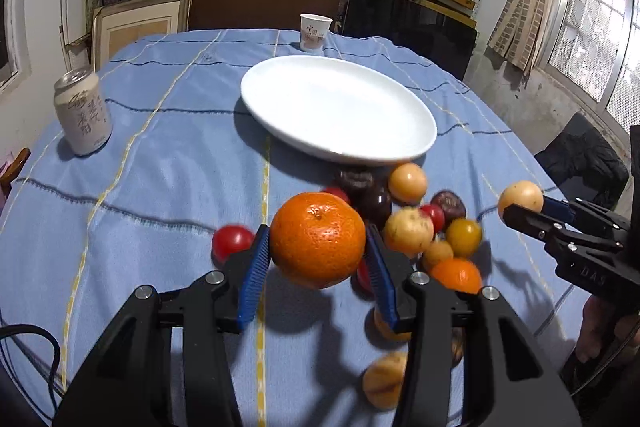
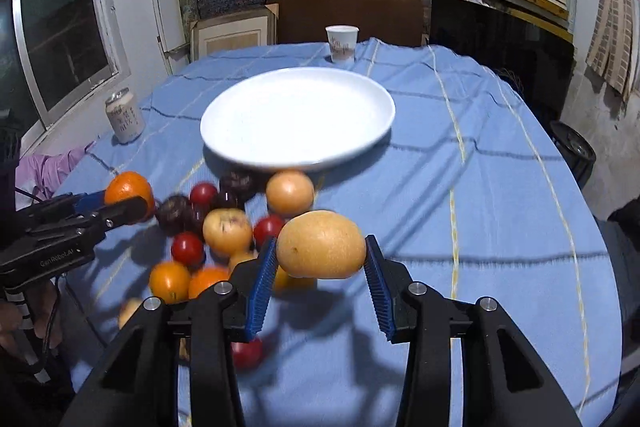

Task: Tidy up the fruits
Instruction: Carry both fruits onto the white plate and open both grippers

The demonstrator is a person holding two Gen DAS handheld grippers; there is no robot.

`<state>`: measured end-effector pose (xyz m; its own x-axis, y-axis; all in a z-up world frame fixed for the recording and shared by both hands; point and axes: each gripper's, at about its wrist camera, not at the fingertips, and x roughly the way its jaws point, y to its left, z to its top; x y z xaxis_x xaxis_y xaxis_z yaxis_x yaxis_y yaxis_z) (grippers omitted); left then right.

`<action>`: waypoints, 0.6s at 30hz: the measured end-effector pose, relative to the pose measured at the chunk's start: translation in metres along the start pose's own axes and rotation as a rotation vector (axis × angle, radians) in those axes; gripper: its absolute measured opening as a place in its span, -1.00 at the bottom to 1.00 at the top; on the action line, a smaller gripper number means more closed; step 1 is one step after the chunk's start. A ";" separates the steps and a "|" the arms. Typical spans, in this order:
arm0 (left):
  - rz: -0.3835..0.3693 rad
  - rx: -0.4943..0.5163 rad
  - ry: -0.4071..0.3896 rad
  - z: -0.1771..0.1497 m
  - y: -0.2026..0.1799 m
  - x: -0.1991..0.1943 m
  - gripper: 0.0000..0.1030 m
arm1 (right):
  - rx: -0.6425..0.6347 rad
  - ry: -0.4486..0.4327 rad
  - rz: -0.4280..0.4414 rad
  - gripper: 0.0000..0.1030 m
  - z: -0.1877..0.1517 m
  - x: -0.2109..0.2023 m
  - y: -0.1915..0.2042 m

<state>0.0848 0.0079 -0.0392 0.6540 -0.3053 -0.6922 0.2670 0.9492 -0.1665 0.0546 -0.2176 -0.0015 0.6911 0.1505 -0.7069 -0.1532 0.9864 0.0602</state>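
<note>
My left gripper (image 1: 317,231) is shut on a large orange (image 1: 318,239), held just above the blue cloth. My right gripper (image 2: 322,242) is shut on a yellow oval fruit (image 2: 322,245), lifted off the table. Each gripper also shows in the other view: the left gripper (image 2: 120,205) with the orange (image 2: 130,187), and the right gripper (image 1: 520,213) with the yellow fruit (image 1: 520,195). Several loose fruits (image 1: 408,231), red, dark purple, yellow and orange, lie clustered between the grippers. Behind this pile (image 2: 226,231) sits a white plate (image 1: 340,107), also seen as a white plate (image 2: 298,119), with nothing on it.
A drink can (image 1: 82,113) stands at the table's left side. A paper cup (image 1: 315,31) stands at the far edge behind the plate. The tablecloth (image 2: 480,187) is bare to the right. Shelves and a dark screen (image 1: 408,23) back the table.
</note>
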 end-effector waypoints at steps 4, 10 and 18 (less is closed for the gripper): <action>-0.002 0.010 0.011 0.040 -0.003 0.025 -0.11 | 0.004 -0.005 0.013 -0.15 0.037 0.025 -0.004; 0.026 0.003 0.037 0.088 -0.002 0.076 -0.11 | 0.019 0.041 0.010 -0.15 0.074 0.082 -0.010; 0.017 0.002 0.080 0.096 -0.003 0.108 0.03 | 0.000 0.017 -0.024 0.24 0.087 0.096 -0.004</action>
<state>0.2226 -0.0351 -0.0456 0.6001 -0.2819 -0.7486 0.2579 0.9540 -0.1526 0.1830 -0.2011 -0.0088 0.6822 0.1252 -0.7204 -0.1365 0.9897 0.0427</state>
